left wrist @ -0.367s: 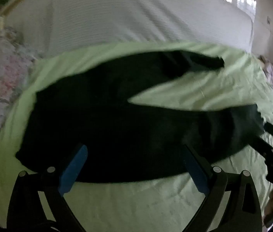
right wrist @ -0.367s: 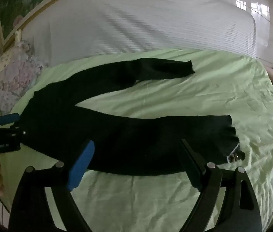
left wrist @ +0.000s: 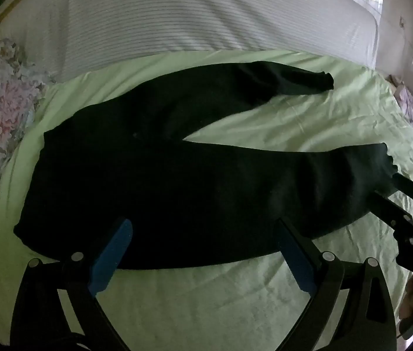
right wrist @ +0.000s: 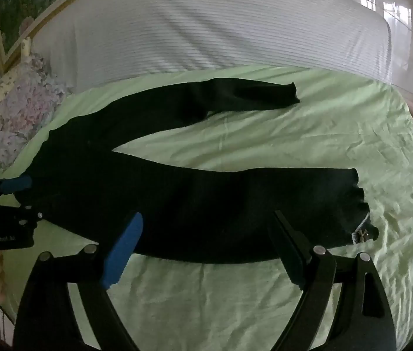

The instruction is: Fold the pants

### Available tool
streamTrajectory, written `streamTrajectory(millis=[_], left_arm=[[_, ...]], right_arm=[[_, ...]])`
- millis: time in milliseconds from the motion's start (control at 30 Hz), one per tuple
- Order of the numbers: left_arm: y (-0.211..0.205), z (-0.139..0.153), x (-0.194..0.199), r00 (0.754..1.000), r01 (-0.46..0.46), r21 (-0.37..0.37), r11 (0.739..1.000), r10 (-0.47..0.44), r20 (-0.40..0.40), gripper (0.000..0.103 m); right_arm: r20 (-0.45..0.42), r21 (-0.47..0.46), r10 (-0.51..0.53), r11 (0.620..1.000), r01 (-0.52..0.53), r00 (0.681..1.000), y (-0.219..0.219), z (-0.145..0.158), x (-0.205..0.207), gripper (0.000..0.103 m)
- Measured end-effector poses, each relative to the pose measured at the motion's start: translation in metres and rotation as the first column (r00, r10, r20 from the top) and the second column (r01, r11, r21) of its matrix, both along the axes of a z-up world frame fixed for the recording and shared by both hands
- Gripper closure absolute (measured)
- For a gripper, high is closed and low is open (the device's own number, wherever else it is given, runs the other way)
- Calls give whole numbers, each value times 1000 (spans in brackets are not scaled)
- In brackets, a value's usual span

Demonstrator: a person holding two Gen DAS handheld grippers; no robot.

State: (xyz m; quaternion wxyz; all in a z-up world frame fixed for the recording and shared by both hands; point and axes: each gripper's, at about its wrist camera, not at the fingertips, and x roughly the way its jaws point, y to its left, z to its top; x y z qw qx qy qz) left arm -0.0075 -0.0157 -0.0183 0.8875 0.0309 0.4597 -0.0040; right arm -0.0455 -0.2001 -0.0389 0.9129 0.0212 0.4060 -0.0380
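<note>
Pants (left wrist: 162,181), black and unfolded, lay across the middle of each frame on the green bed (left wrist: 206,298), legs splayed toward the right; they looked soft, light and limp, best pinched at waistband and cuff. The left gripper (left wrist: 203,245) and right gripper (right wrist: 206,239) hovered at the near edge, jaws wide apart, holding nothing.
</note>
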Motion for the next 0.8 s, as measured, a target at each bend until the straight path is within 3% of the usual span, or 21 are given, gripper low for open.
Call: streamTrajectory(millis=[800], left_arm=[[12, -8, 19, 1000, -11, 0, 1000, 11, 7, 5]], right_arm=[[-19, 57, -18, 998, 19, 1000, -9, -3, 1, 16]])
